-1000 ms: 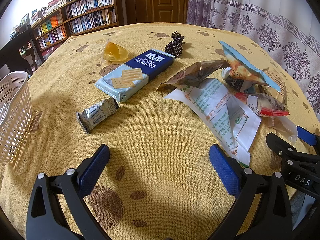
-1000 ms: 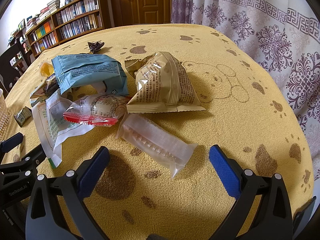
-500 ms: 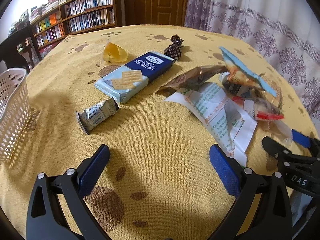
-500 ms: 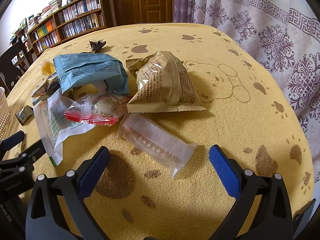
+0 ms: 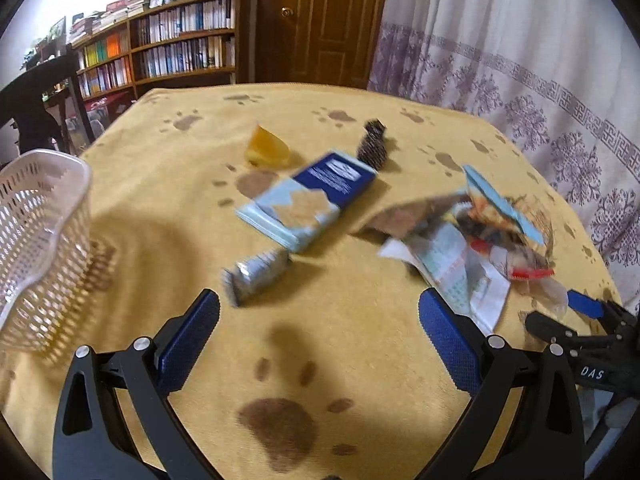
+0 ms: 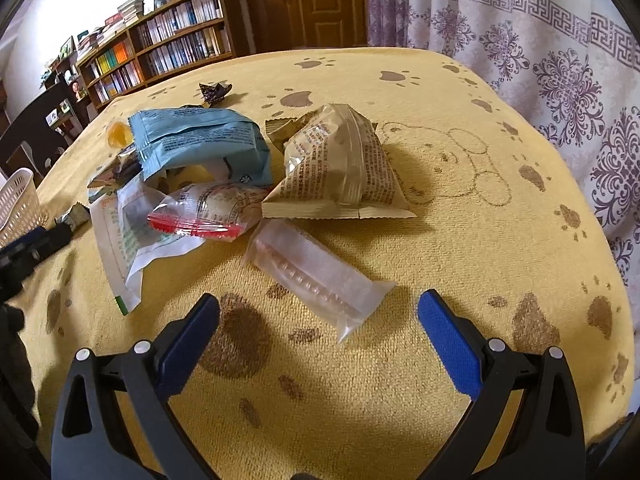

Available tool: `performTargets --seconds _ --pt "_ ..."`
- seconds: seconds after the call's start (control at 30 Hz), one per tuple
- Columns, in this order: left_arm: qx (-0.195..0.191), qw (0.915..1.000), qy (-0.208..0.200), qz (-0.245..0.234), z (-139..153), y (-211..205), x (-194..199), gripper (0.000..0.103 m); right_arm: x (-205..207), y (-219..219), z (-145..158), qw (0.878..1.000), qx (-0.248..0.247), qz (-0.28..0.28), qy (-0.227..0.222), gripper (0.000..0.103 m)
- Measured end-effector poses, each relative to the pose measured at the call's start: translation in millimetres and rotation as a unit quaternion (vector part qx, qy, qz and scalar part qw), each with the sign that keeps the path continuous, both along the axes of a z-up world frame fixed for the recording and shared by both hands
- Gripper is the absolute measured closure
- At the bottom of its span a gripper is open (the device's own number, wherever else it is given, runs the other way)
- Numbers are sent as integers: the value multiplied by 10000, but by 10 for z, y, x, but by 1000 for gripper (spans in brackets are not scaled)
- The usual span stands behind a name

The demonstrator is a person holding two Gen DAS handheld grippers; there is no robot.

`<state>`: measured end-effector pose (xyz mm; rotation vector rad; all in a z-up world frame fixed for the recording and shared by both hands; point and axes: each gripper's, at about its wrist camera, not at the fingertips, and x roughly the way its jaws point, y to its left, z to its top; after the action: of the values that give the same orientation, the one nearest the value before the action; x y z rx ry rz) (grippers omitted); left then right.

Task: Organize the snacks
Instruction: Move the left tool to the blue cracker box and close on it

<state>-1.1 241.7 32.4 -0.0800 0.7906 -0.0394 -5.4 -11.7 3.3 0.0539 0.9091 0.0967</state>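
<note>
Snacks lie scattered on a yellow paw-print tablecloth (image 5: 320, 360). My left gripper (image 5: 318, 338) hangs open above the cloth, with a small silver wrapped bar (image 5: 256, 274) just ahead and a blue cracker box (image 5: 308, 200) beyond it. A white lattice basket (image 5: 36, 248) stands at the left. My right gripper (image 6: 318, 338) is open too, a clear plastic packet (image 6: 316, 274) lying just in front of it. Behind that are a tan pouch (image 6: 340, 172), a red-edged packet (image 6: 204, 214) and a blue bag (image 6: 200, 146).
An orange jelly cup (image 5: 266, 150) and a dark wrapped sweet (image 5: 372, 146) sit farther back. A white leaflet bag (image 5: 460, 276) lies in the pile at the right. A dark chair (image 5: 36, 108) and bookshelves (image 5: 168, 56) stand behind; a curtain (image 6: 560, 40) hangs along the right edge.
The left gripper has pulled back and tilted up, so the snacks and basket look farther and the view is blurred. The right gripper has drawn back slightly. Both stay open.
</note>
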Motion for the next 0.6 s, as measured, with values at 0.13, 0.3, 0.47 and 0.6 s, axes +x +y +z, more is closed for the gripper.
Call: performTargets --seconds 0.13,0.3,0.47,0.6 --pt "197 9996 -160 154 129 169 76 2 -17 21 -16 10000 -79 14 -3 5" --pt "418 9989 -205 96 178 244 333 2 -5 56 -25 9997 -243 42 42 5" --pt "664 9974 -28 -274 46 160 636 2 -5 62 -26 9996 -261 55 34 5" --pt "988 9938 -74 -496 -33 48 818 2 -12 50 -23 9997 -227 62 25 5"
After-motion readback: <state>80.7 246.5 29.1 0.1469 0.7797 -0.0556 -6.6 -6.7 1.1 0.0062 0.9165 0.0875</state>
